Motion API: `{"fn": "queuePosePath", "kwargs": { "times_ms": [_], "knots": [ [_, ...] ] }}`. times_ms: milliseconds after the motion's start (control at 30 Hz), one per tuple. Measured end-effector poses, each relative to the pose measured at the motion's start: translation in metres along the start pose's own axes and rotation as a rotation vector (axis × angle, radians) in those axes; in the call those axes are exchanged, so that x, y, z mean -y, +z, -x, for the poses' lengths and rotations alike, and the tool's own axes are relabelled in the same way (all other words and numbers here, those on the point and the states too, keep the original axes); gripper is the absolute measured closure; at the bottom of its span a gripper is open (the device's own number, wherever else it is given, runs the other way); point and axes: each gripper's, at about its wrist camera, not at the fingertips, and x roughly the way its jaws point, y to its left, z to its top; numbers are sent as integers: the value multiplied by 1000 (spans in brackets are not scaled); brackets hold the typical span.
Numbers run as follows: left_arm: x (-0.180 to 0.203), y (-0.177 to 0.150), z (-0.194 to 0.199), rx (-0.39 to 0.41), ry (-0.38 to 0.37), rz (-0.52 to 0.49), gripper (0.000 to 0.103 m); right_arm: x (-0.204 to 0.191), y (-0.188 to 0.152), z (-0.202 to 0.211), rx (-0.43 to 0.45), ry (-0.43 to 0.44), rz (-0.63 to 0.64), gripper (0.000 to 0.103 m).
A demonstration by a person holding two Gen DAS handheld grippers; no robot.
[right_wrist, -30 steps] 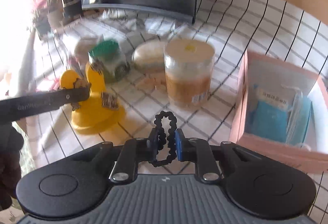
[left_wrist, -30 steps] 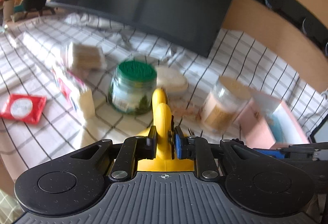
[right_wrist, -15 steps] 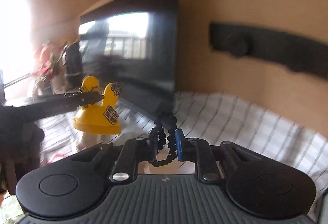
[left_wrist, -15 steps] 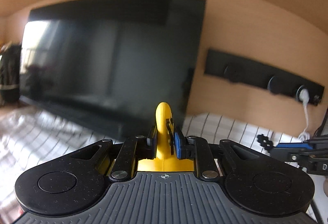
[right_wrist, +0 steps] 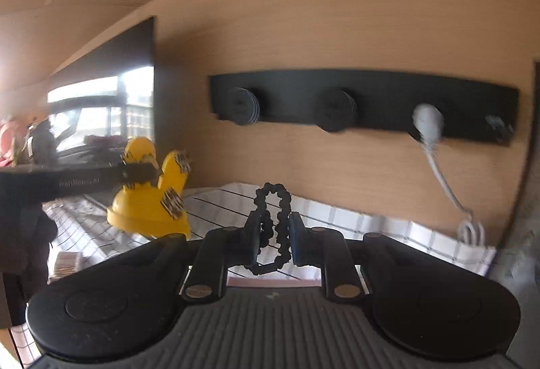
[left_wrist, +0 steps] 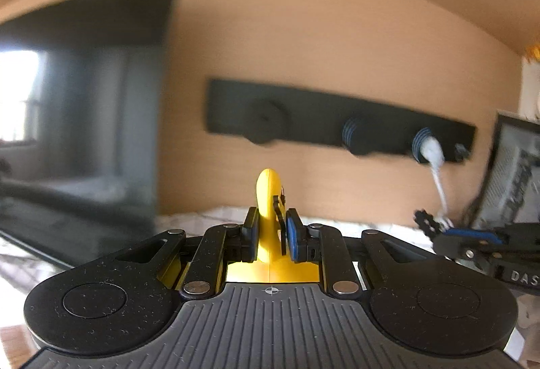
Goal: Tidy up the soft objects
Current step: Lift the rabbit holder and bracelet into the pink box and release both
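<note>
My left gripper (left_wrist: 270,227) is shut on a yellow rubber duck-shaped toy (left_wrist: 268,196), held in the air in front of the wooden wall. From the right wrist view the same yellow toy (right_wrist: 148,203) hangs at the left, clamped by the left gripper (right_wrist: 140,171). My right gripper (right_wrist: 274,227) is shut on a black knobbly hair tie (right_wrist: 272,200), whose loop sticks up between the pads. In the left wrist view the right gripper (left_wrist: 438,229) shows at the right edge with the hair tie (left_wrist: 424,219) at its tip.
A black rail with round pegs (right_wrist: 337,109) is fixed to the wooden wall; a white cable (right_wrist: 435,159) hangs from one peg. A dark screen (left_wrist: 77,105) stands at the left. A checked cloth (right_wrist: 337,210) covers the table below. A grey appliance (left_wrist: 513,173) stands at the right.
Both grippers have risen off the table with the toy and the hair tie. The jars and the pink box have dropped out of view; the wall rail now faces both cameras.
</note>
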Motion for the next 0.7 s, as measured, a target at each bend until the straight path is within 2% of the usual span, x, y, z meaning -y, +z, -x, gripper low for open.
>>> {"fn": "queuePosePath", "kwargs": {
  "times_ms": [167,367,433,533,567,600,667,700],
  "knots": [
    [27,-25,-39,-106,-96,51,84,38,-20,-12,-44,-74,-93,85],
    [57,-65,-81,-238,-152,61,84,71,-40,-25,-106,-128,-182,85],
    [65,-76,-95,-258,-169,84,83,75,-46,-28,-114,-129,-200,85],
    [71,-100,-111,-248,-207,133,82,78,-50,-33,-125,-135,-213,85],
    [71,-110,-118,-272,-218,143,81,80,-52,-34,-128,-137,-217,85],
    [72,-121,-127,-329,-228,158,80,80,-53,-34,-132,-140,-220,85],
    [72,-145,-144,-506,-233,188,80,81,-54,-36,-140,-145,-227,85],
    [70,-157,-151,-567,-258,211,79,82,-55,-37,-145,-146,-229,85]
  ]
}}
